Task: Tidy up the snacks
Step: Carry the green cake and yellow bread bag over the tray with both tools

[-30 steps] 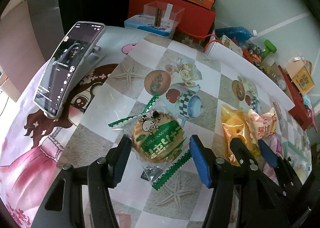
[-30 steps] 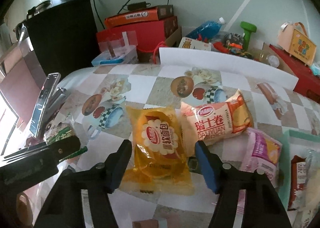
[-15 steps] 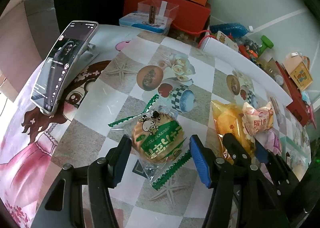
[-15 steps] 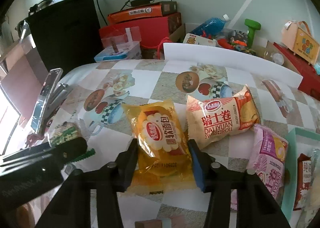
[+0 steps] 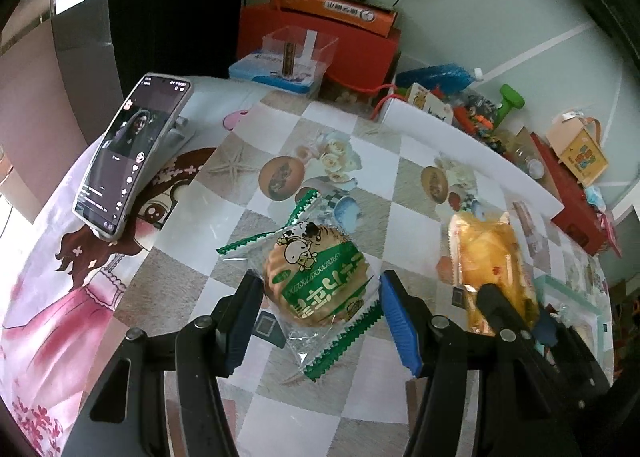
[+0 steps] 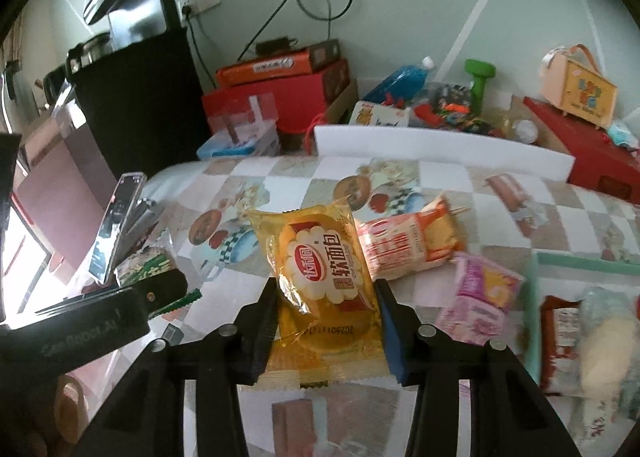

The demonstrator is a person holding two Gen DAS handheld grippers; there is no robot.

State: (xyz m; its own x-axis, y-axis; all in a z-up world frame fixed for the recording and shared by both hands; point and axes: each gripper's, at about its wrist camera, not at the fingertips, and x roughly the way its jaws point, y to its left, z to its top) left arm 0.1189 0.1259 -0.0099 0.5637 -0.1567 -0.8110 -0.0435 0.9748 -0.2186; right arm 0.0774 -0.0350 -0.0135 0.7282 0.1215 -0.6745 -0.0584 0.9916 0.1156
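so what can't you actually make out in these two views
- Left wrist view: the yellow bread packet's lower end, covered by the right tool.
- Right wrist view: the green round snack, mostly behind the left tool's finger.
- Right wrist view: the teal tray's contents, blurred, cut by the edge.

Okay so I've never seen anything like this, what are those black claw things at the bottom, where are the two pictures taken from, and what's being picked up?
No robot here: a person holds a hand tool in each hand, each with two black fingers and blue pads. A wide-angle camera on each tool looks along its fingers, giving one picture per hand.

In the left view, the left gripper straddles a round biscuit in a clear green-edged wrapper; the wrapper fills the gap, but I cannot tell whether the pads press it.

In the right view, the right gripper is shut on a yellow soft-bread packet.

Both work over a checked picture tablecloth. Nearby lie an orange-and-white roll packet, a pink snack packet and a propped-up phone.
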